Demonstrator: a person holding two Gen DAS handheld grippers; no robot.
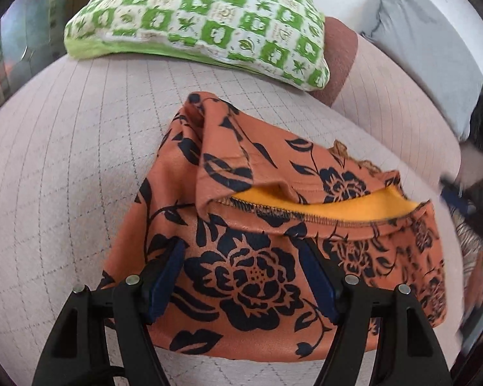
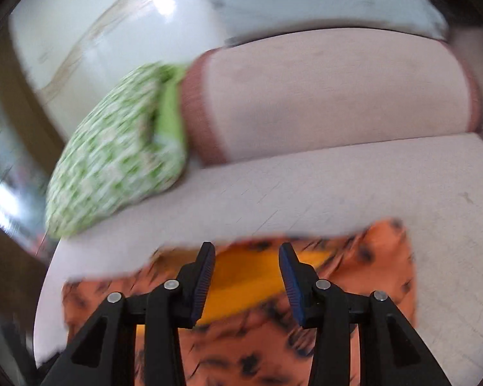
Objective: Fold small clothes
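Observation:
An orange garment with a dark blue flower print [image 1: 251,276] lies bunched on the pale pink quilted sofa seat [image 1: 64,177], its yellow lining [image 1: 344,207] showing at an open hem. My left gripper [image 1: 241,247] is open just above it, empty, fingers on either side of a big printed flower. My right gripper [image 2: 246,251] is open and empty above the same garment [image 2: 370,270], over the yellow lining [image 2: 241,283]. The right wrist view is motion-blurred. The right gripper shows blurred at the right edge of the left wrist view [image 1: 467,202].
A green and white patterned pillow [image 1: 209,22] [image 2: 112,167] lies at the far end of the seat. A pink sofa back cushion [image 2: 331,96] rises behind it. A grey cushion [image 1: 428,51] sits at the far right. The seat's edge falls off at the left [image 2: 48,289].

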